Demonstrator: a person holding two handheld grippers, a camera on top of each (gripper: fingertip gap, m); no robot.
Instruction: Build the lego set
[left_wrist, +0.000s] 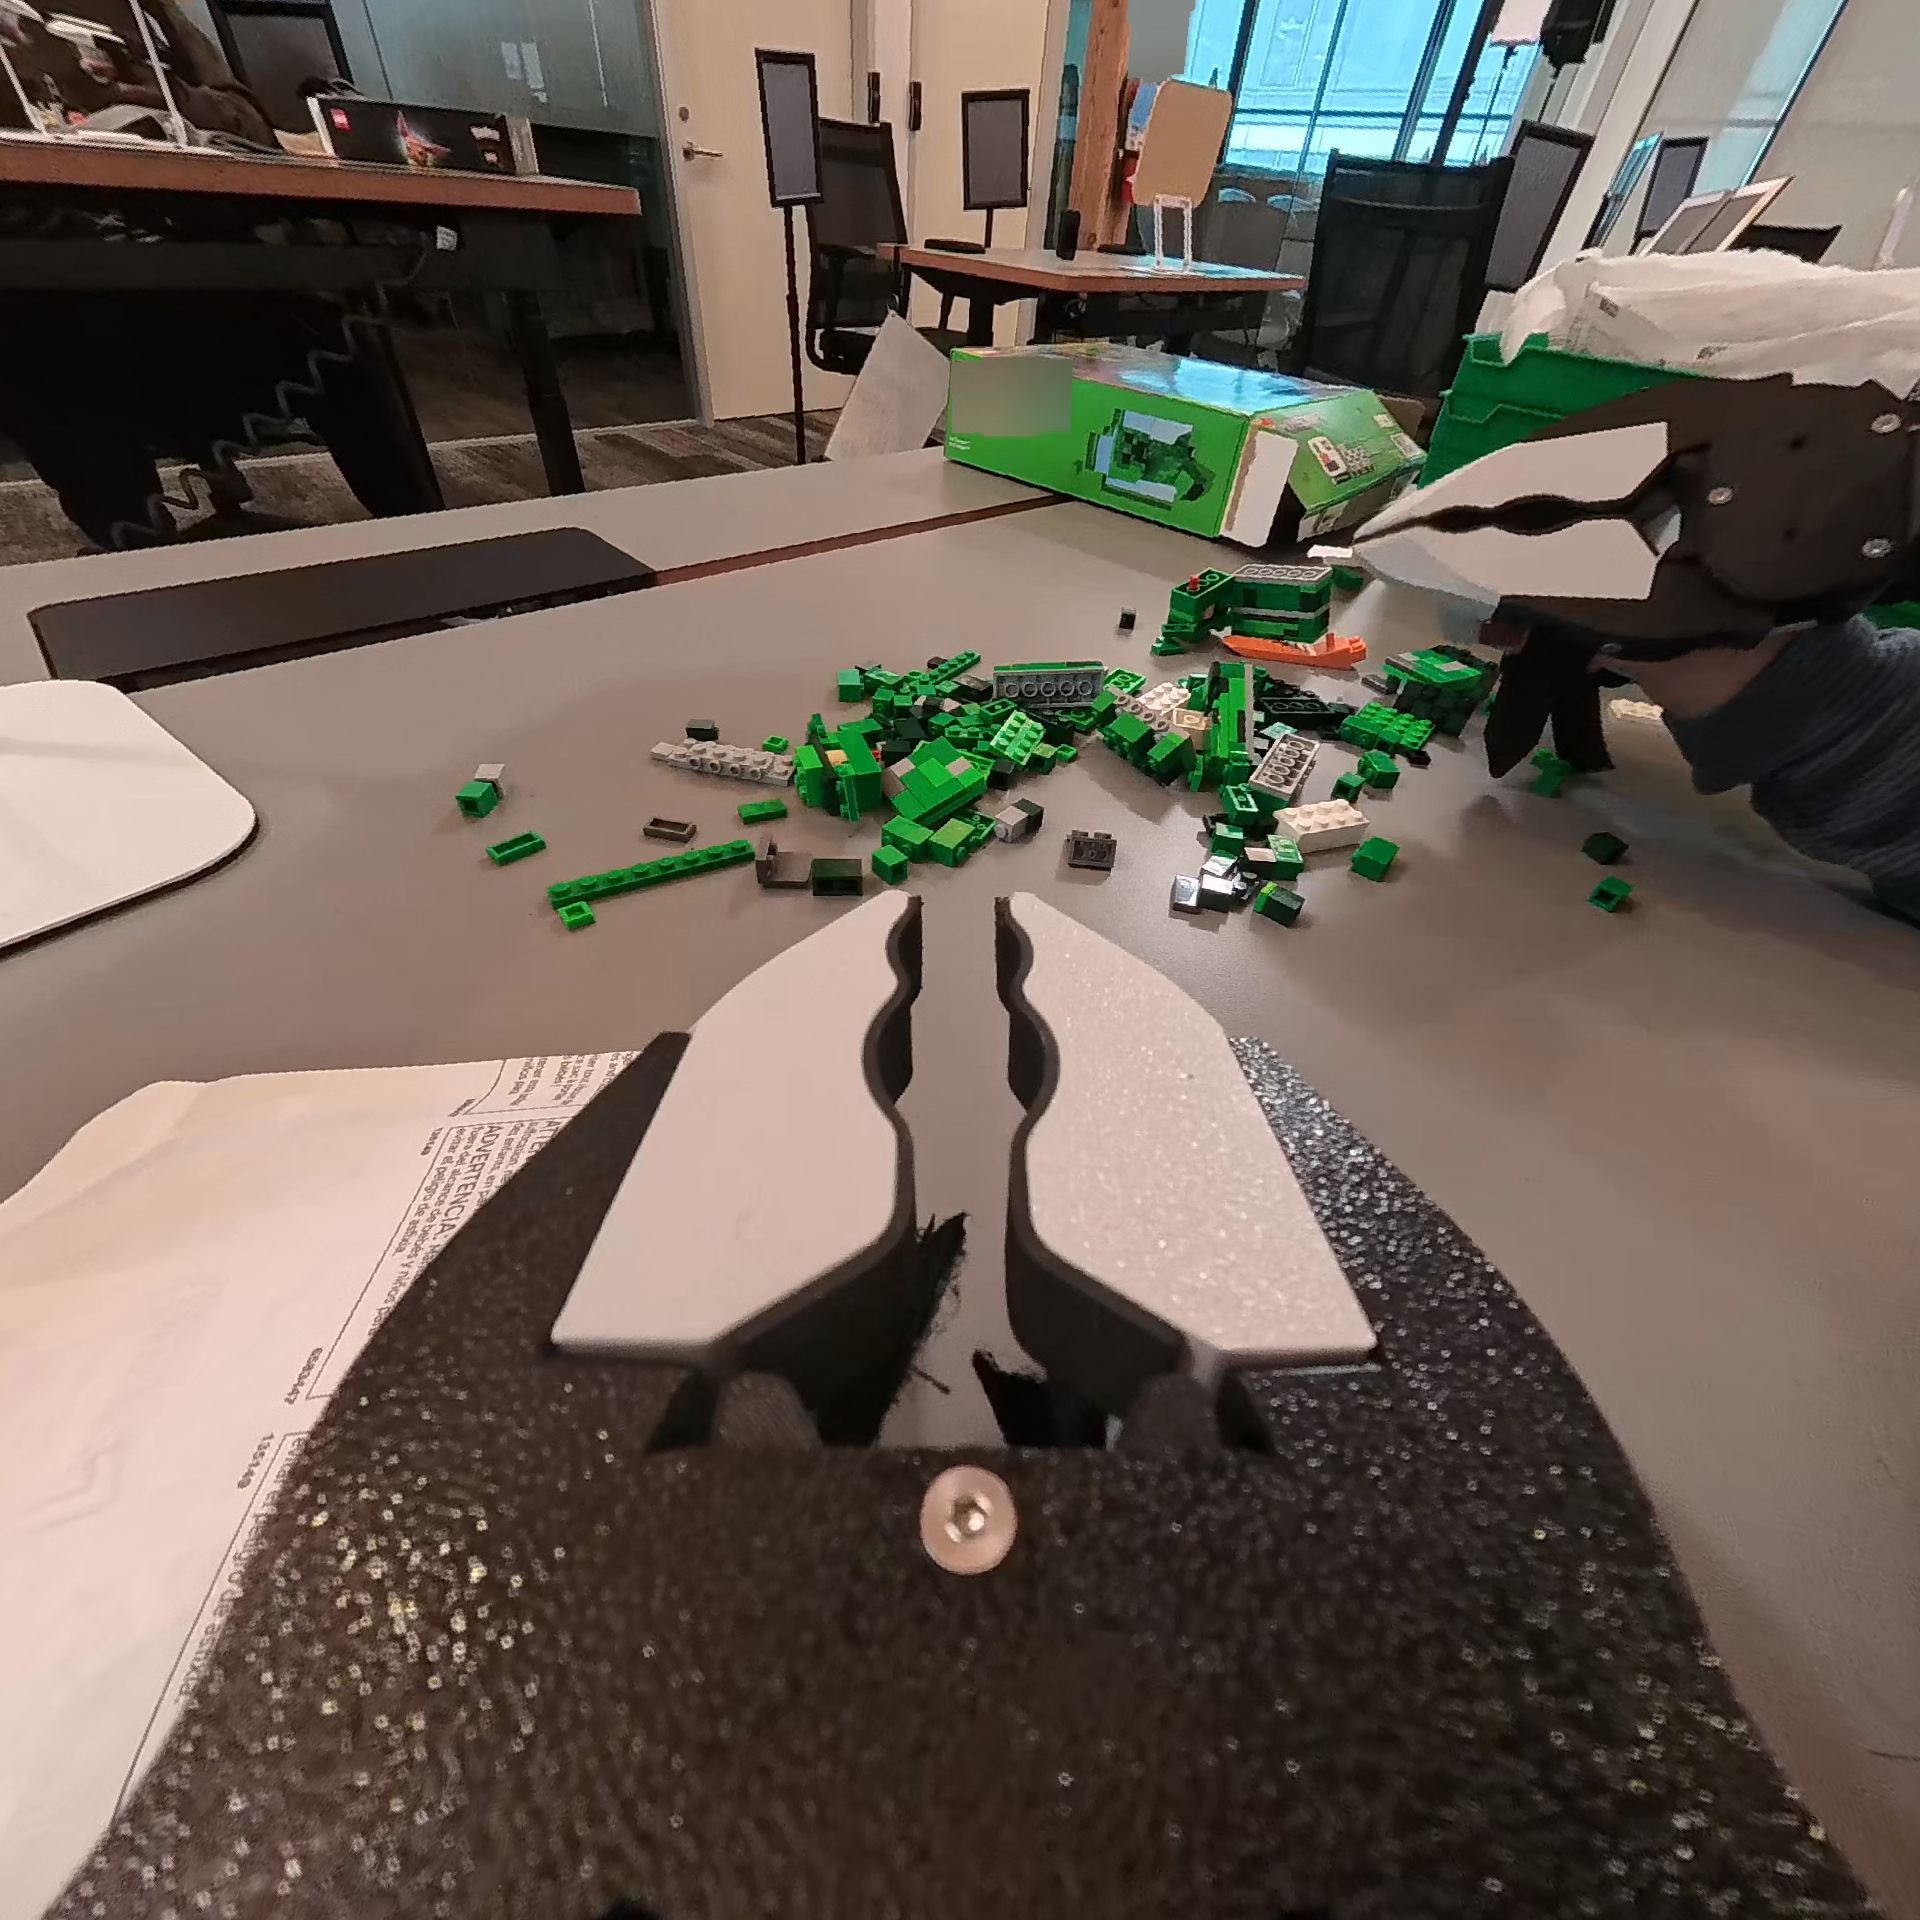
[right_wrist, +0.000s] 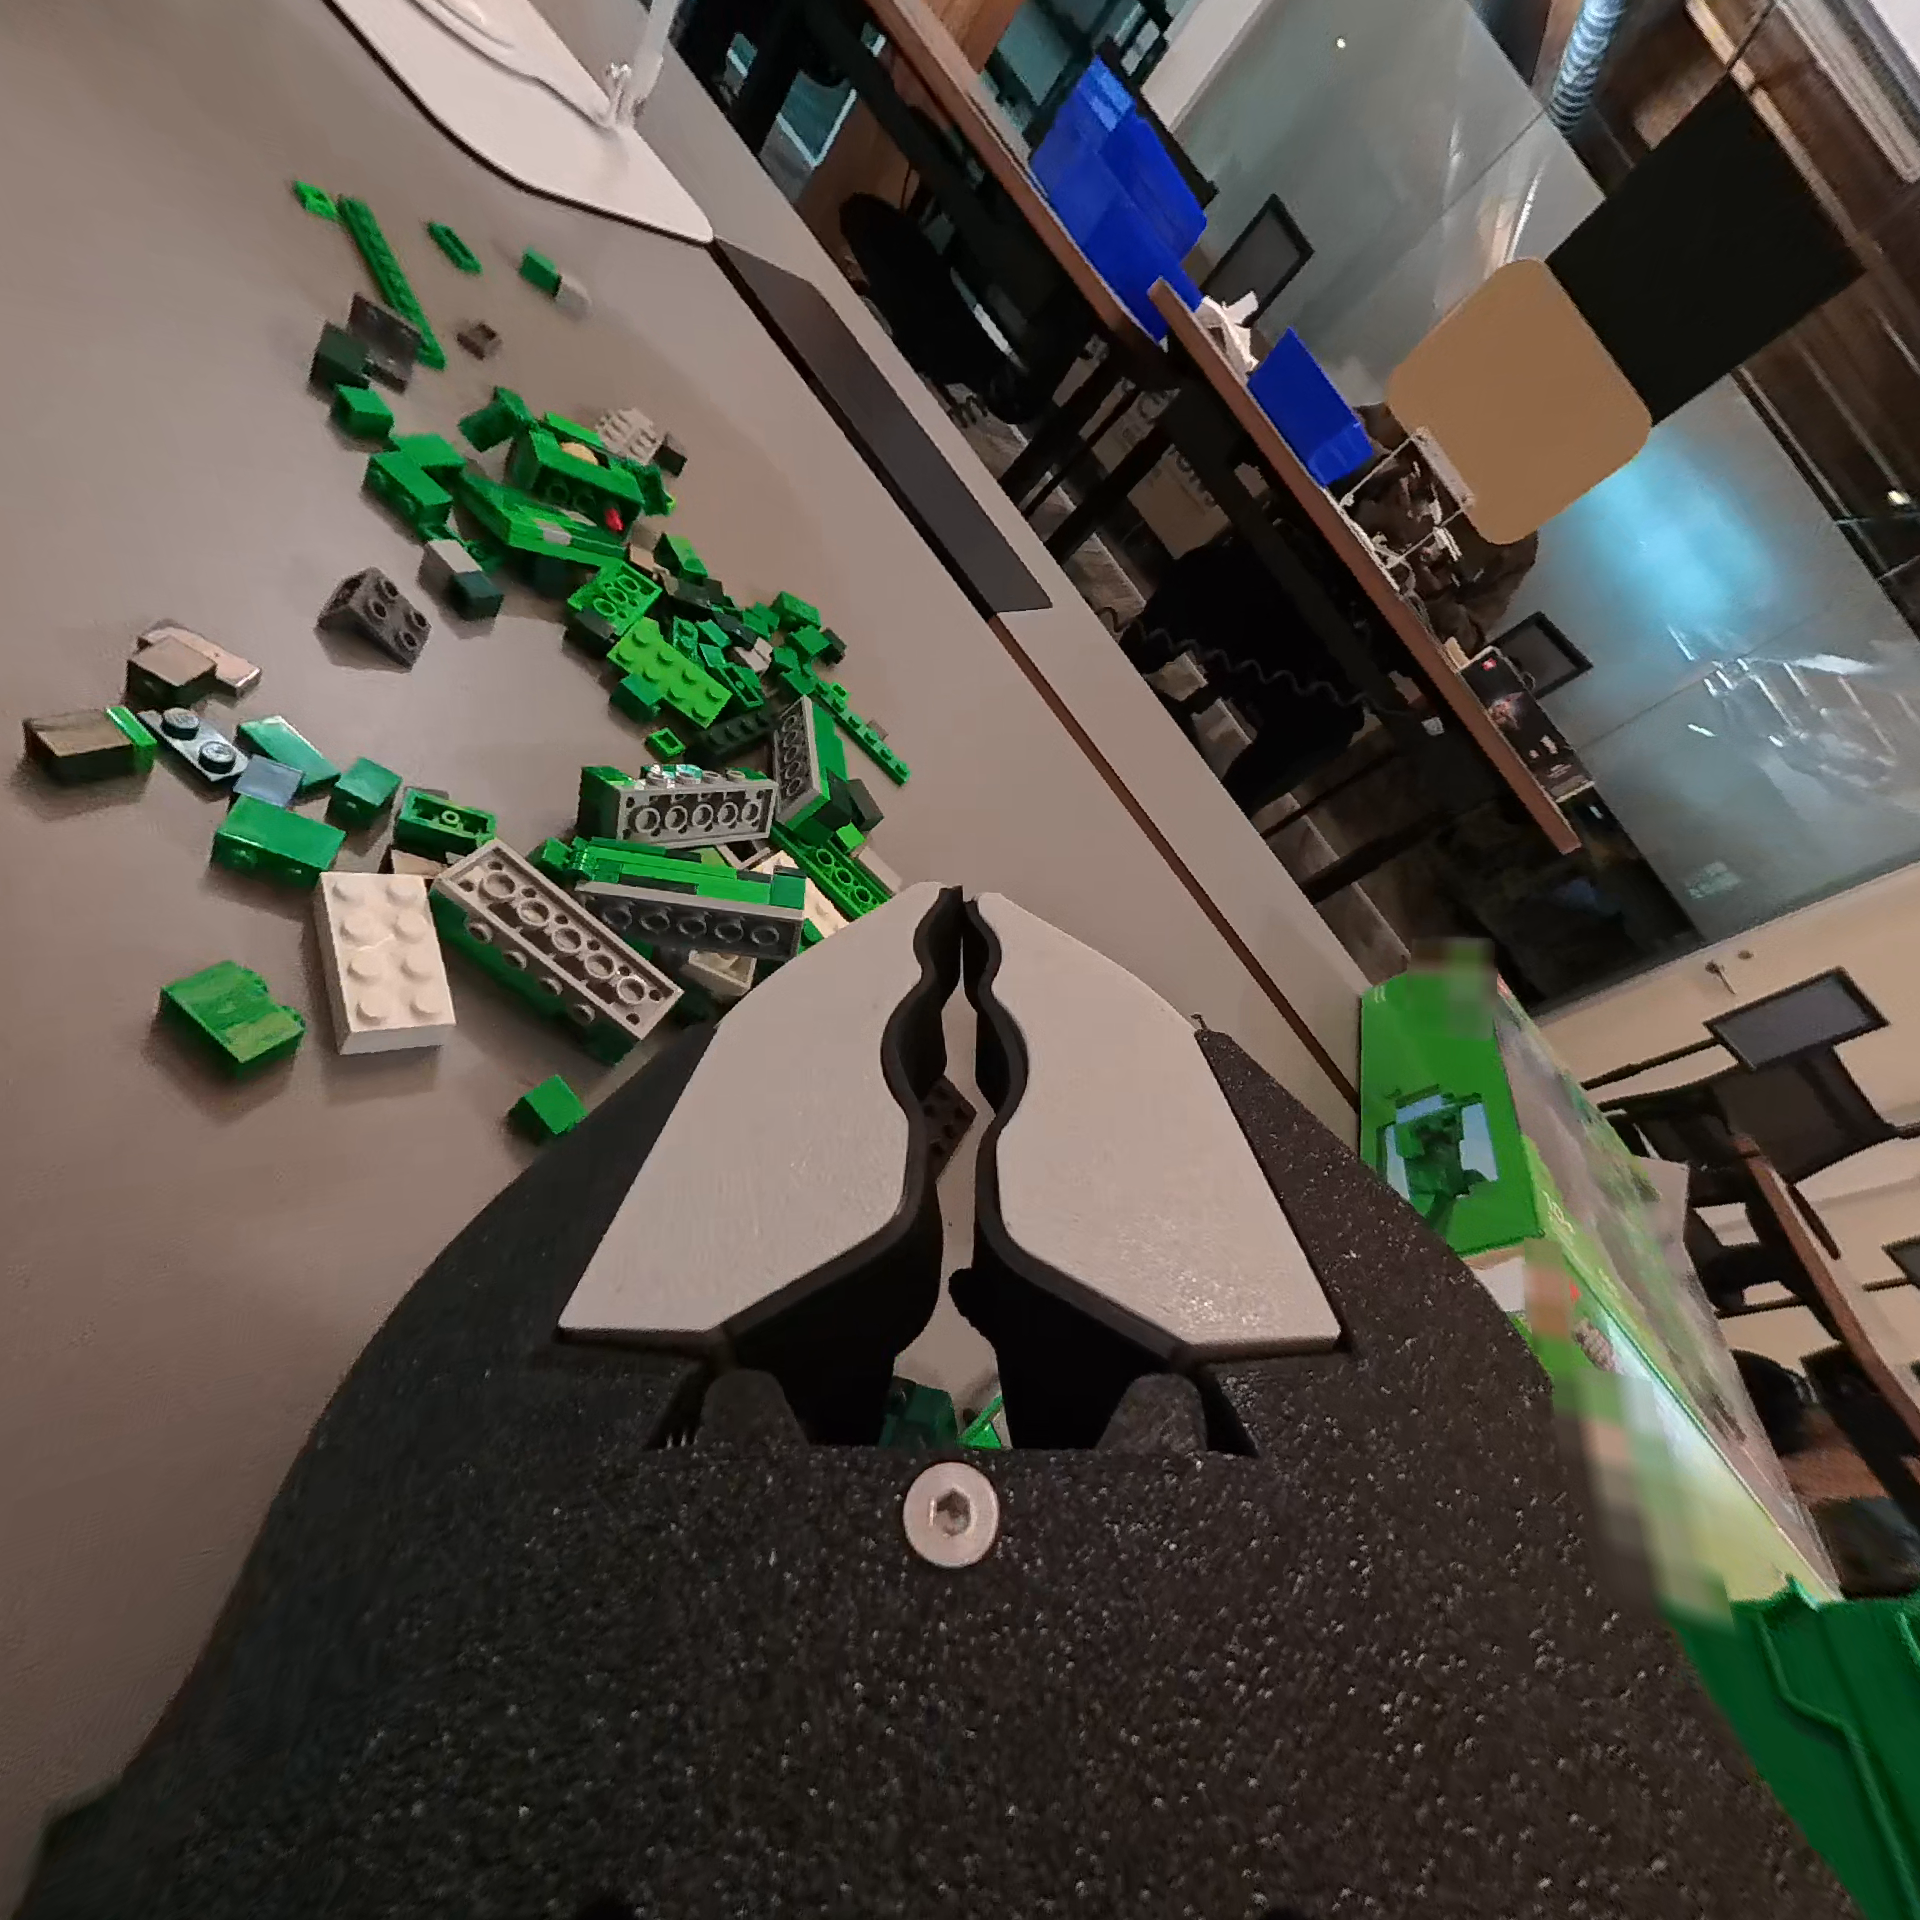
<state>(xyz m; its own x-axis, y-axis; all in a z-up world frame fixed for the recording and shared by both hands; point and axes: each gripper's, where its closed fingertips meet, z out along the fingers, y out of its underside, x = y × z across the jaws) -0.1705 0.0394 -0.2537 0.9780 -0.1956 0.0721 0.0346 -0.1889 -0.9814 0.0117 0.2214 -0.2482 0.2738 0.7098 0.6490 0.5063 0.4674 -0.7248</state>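
Here, left hand-held gripper (left_wrist: 958, 906) slightly apart, empty, bricks (left_wrist: 1039, 748) just ahead on desk (left_wrist: 1455, 1039); right hand-held gripper (right_wrist: 961, 896) pressed together, seemingly empty. Best single out one loose brick first.

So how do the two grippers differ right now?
The left gripper has a clear gap between its fingers; the right gripper has its tips together. The left sits level short of the lego pile; the right is tilted over the pile's far side. Both have grey fingers on black bodies.

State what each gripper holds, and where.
Left gripper: open, holds nothing. Right gripper: shut, nothing visibly clamped at its tips.
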